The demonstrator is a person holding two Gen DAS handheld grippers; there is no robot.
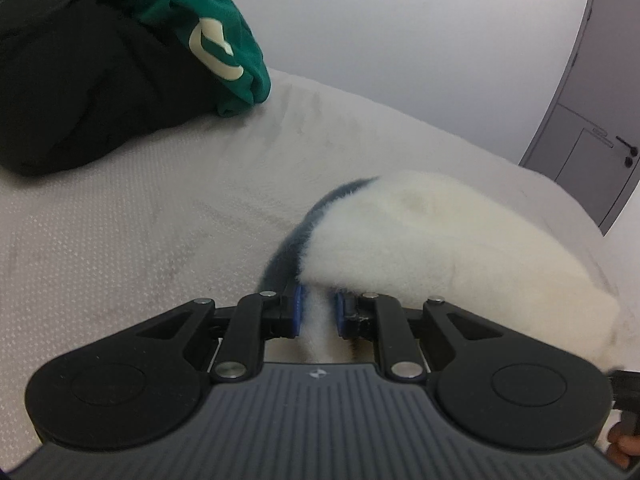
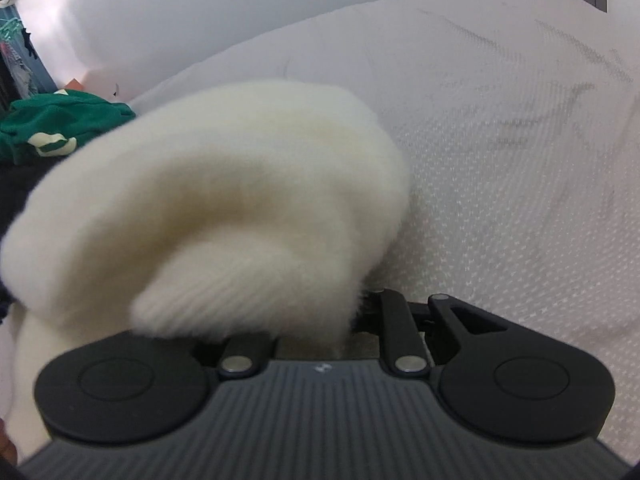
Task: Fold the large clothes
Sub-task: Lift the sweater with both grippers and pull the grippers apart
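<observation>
A fluffy cream sweater (image 1: 440, 240) with a dark blue band (image 1: 296, 232) along one edge lies bunched on the white bed (image 1: 160, 220). My left gripper (image 1: 318, 310) is shut on a strip of its cream fabric, which runs between the blue pads (image 1: 298, 308). In the right wrist view the same sweater (image 2: 224, 200) hangs in a thick fold over my right gripper (image 2: 320, 328) and hides its fingertips. The fabric comes straight out of the jaws, so it looks gripped there too.
A black garment (image 1: 72, 92) and a green one with a pale print (image 1: 208, 28) are piled at the bed's far left; the green one (image 2: 60, 128) also shows in the right wrist view. A grey door (image 1: 592, 100) stands beyond the bed. Bare mattress (image 2: 520, 160) stretches to the right.
</observation>
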